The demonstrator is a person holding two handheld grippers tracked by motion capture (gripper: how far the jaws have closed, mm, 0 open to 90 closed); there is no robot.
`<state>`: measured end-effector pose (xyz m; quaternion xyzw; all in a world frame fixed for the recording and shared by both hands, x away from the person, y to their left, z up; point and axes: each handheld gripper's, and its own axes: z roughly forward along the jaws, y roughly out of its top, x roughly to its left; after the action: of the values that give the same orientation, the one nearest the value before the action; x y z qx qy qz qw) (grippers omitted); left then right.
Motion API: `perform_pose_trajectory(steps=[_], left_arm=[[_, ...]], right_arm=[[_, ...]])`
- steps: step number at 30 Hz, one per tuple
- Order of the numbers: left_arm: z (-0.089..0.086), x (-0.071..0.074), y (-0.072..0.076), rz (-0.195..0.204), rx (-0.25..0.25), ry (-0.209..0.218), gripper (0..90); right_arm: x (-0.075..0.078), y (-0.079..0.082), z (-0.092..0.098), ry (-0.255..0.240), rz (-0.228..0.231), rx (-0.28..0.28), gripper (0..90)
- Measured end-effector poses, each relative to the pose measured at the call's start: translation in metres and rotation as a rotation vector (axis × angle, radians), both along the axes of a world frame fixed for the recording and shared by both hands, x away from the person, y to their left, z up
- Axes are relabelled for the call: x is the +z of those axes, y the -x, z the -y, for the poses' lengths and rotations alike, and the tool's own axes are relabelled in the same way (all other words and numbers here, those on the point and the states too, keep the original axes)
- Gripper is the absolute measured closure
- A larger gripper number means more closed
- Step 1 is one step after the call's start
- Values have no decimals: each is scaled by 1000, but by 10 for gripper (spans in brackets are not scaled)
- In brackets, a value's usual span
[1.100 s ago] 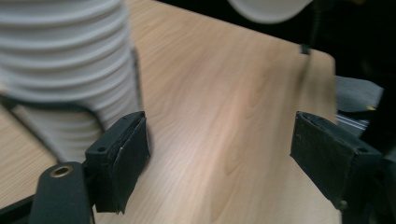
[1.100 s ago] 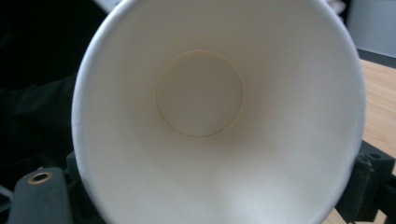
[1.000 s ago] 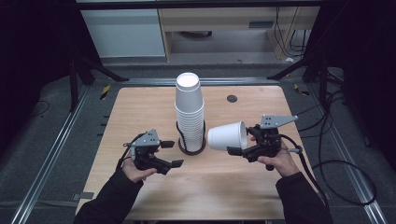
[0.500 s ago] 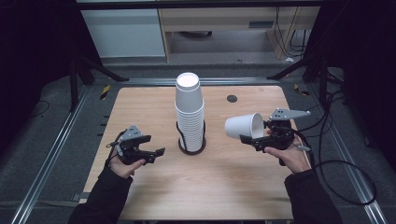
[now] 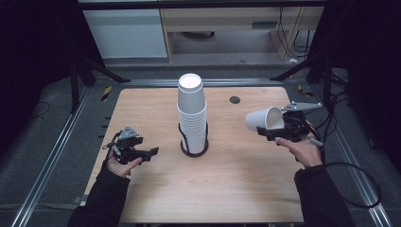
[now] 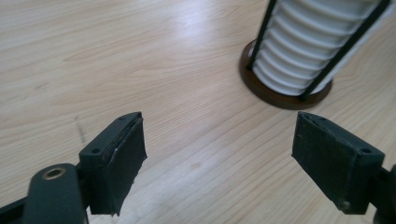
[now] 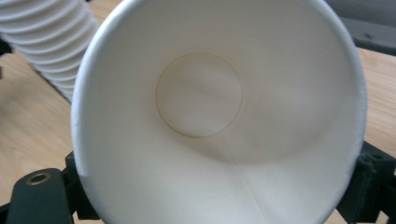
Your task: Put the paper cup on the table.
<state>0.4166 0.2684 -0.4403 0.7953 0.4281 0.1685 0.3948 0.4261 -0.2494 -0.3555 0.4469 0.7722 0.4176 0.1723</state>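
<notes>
The right gripper clamps a single paper cup on its side, held above the table well right of the cup stack. The cup is empty (mouth facing the gripper's camera). The left gripper hovers low, jaws wide apart, holding nothing. Setting the cup down likely calls for tilting it upright first. The stack sits in a wire-framed holder.

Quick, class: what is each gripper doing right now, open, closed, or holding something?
Left gripper: open, holding nothing, jaws wide apart above the table.
Right gripper: closed on a white paper cup, held on its side.
</notes>
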Motion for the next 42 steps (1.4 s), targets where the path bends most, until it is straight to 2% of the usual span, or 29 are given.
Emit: perform_pose_trajectory(steps=[5,6,8,11,14,17,18,19,20,23,24,33,36,41,42], left_arm=[[-8,-2,-3,-12,33,1,166],[-10,-3,-5,-14,44,0,167],[-11,-4,-7,-21,54,1,167],[-12,-4,-8,-22,54,4,168],[-12,-4,-8,-23,55,-5,169],[-12,-4,-8,-23,58,-10,169],[-13,-4,-8,-22,56,-10,169],[-13,-4,-8,-22,56,-10,169],[-13,-5,-9,-24,57,-15,170],[-13,-5,-8,-25,58,-22,169],[-13,-6,-8,-25,56,-30,169],[-17,-7,-9,-31,60,-28,169],[-17,-6,-9,-30,60,-23,170],[-17,-7,-10,-33,57,-25,170],[-17,-7,-10,-34,58,-25,170]], right_arm=[[2,-7,6,37,-32,-41,129],[5,-11,8,60,-54,-55,129],[7,-14,9,80,-69,-63,130],[9,-17,10,104,-90,-75,130],[12,-24,10,169,-134,-91,129],[12,-28,11,183,-152,-94,130],[12,-33,11,197,-181,-99,129],[12,-33,11,197,-181,-99,129],[11,-37,10,220,-207,-102,129],[10,-42,10,245,-226,-103,130],[8,-46,9,264,-247,-114,130],[-3,-60,6,309,-319,-135,129],[-9,-66,2,349,-366,-135,131],[-14,-71,-1,386,-391,-132,133],[-17,-74,-1,406,-399,-126,133]])
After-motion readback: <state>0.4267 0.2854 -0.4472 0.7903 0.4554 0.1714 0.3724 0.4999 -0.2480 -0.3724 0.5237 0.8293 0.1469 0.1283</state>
